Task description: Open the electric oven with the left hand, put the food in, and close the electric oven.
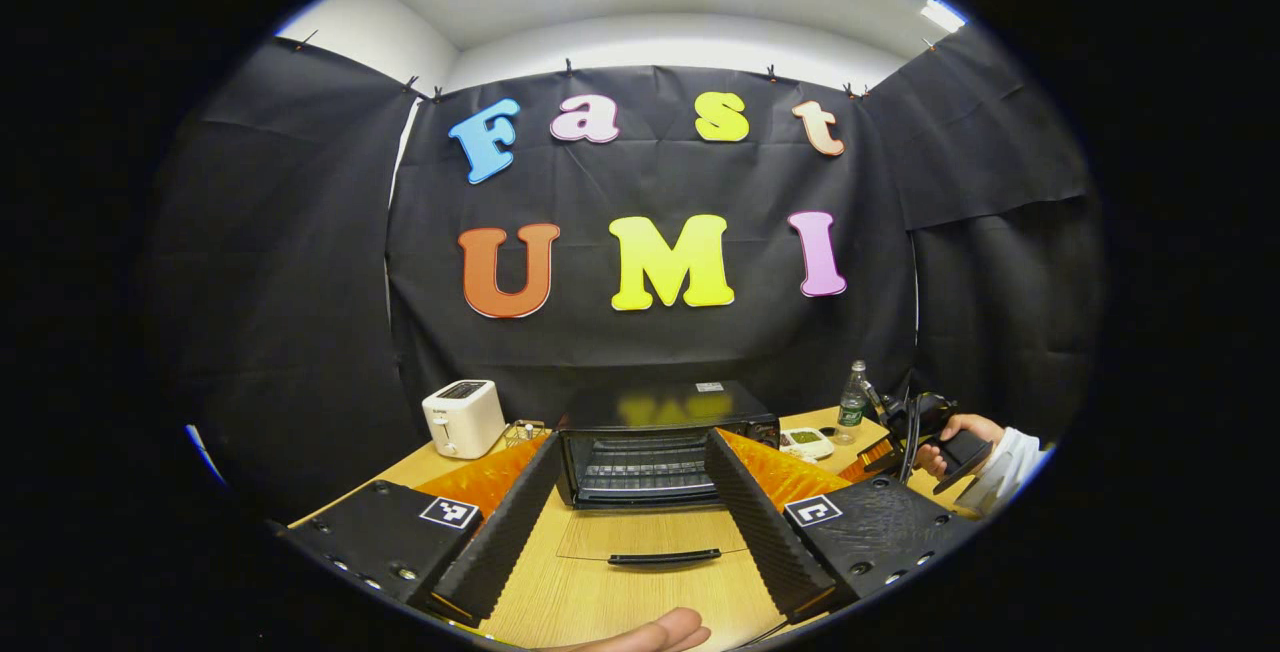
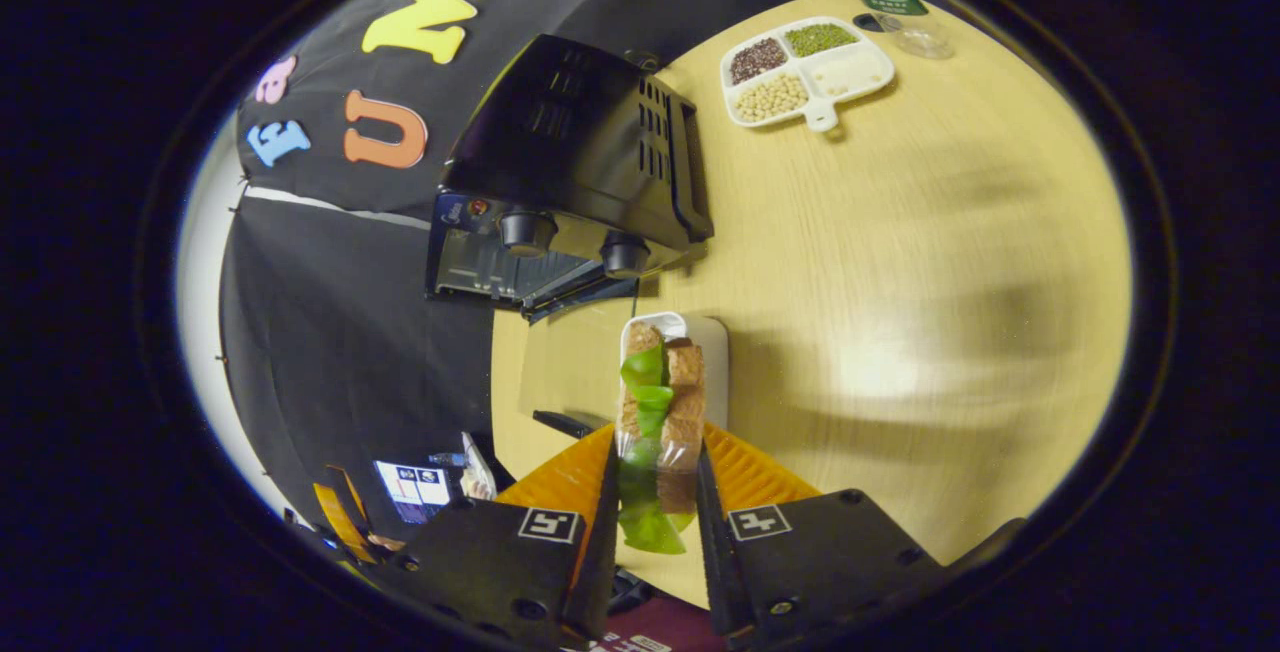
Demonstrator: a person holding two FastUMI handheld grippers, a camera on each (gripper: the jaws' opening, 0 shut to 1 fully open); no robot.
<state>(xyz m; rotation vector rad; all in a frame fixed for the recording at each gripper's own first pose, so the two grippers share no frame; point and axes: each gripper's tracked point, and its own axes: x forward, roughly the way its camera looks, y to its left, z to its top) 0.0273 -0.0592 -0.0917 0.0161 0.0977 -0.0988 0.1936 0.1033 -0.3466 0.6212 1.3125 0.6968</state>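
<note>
The black electric oven sits at the far middle of the pale wooden surface, its glass door folded down flat toward the near side with the black handle at the near edge, and the wire rack inside is exposed. The left claw hangs just near of that door, fingers spread wide with nothing between them.

In the right gripper view, the right claw is clamped on the food: a sandwich of brown bread slices with green leaves, lying in a small white rectangular tray. Both fingers press its near end, and it points toward the oven, from which it is some way apart.

The sandwich looks light but soft and loosely stacked. A hard squeeze would likely crush the bread, and a tilt could let the leaves slip out. A gentle grip across the sides, kept level, seems best. Whether the tray is lifted along with it I cannot tell.

A white toaster stands to the left of the oven, and a divided white dish of beans and grains and a clear plastic bottle to its right.
</note>
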